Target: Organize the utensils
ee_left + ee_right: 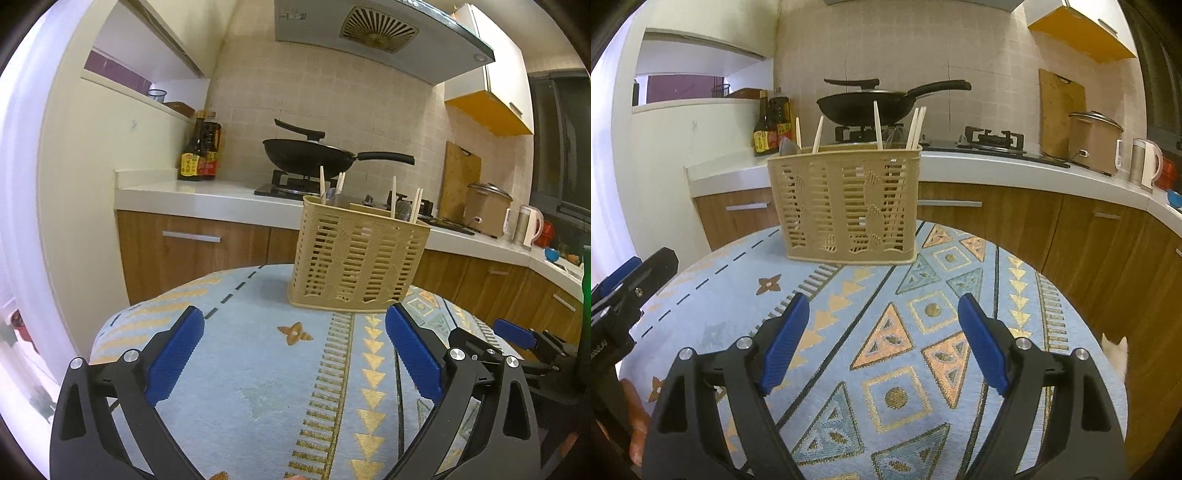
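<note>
A beige slotted utensil basket [354, 258] stands on a round table with a patterned blue cloth [258, 369]; it also shows in the right wrist view [846, 206]. Several pale chopsticks [877, 125] and some spoons [788, 146] stand upright in it. My left gripper [293, 328] is open and empty, a short way in front of the basket. My right gripper [882, 317] is open and empty, further back from the basket, over the cloth [923, 332]. The right gripper shows at the right edge of the left wrist view [517, 334].
A kitchen counter [207, 195] runs behind the table, with a black wok [314, 155] on a gas hob, sauce bottles [199, 151], a rice cooker [487, 206], a kettle [528, 225] and a cutting board [461, 177]. Wooden cabinets stand below.
</note>
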`<state>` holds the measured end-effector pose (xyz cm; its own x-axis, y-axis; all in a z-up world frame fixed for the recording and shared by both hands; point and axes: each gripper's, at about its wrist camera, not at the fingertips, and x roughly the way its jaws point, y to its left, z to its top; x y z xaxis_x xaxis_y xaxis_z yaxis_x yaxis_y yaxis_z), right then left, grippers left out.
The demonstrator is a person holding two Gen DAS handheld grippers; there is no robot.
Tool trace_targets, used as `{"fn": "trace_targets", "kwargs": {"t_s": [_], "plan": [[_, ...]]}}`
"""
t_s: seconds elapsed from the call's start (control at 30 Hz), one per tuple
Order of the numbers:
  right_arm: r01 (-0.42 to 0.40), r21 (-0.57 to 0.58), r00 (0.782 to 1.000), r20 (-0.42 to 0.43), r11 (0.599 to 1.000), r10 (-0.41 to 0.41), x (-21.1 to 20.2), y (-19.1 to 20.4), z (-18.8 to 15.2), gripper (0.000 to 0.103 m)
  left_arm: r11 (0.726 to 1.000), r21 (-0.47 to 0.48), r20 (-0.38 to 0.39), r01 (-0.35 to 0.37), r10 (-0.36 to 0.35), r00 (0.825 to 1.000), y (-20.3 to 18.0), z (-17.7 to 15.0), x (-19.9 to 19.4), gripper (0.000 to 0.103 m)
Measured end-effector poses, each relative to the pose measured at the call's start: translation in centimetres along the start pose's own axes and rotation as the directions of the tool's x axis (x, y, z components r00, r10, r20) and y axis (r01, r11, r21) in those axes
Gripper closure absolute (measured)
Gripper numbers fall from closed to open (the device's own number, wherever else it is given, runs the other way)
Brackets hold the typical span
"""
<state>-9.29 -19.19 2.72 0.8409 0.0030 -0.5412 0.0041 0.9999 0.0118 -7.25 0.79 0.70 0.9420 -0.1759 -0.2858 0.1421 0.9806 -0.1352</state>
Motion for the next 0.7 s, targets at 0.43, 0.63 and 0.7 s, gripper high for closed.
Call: {"fn": "trace_targets", "kwargs": {"t_s": [0.43, 0.63, 0.7], "plan": [[-0.016, -0.021, 0.995, -0.094, 1.000, 0.014, 2.2, 0.5, 0.3, 0.024, 0.999, -0.006, -0.062, -0.037, 0.037, 0.997, 0.2, -0.1, 1.0, 0.008], [-0.017, -0.037, 0.995, -0.098, 0.999, 0.013, 2.3, 0.8, 0.3, 0.024, 0.999, 0.002, -0.088, -0.047, 0.047, 0.995, 0.0, -0.1, 1.3, 0.008], [-0.020, -0.041, 0.995, -0.101, 0.999, 0.015, 2.3, 0.8, 0.2, 0.023, 0.999, -0.001, -0.089, -0.048, 0.047, 0.995, 0.1, -0.1, 1.4, 0.008]]}}
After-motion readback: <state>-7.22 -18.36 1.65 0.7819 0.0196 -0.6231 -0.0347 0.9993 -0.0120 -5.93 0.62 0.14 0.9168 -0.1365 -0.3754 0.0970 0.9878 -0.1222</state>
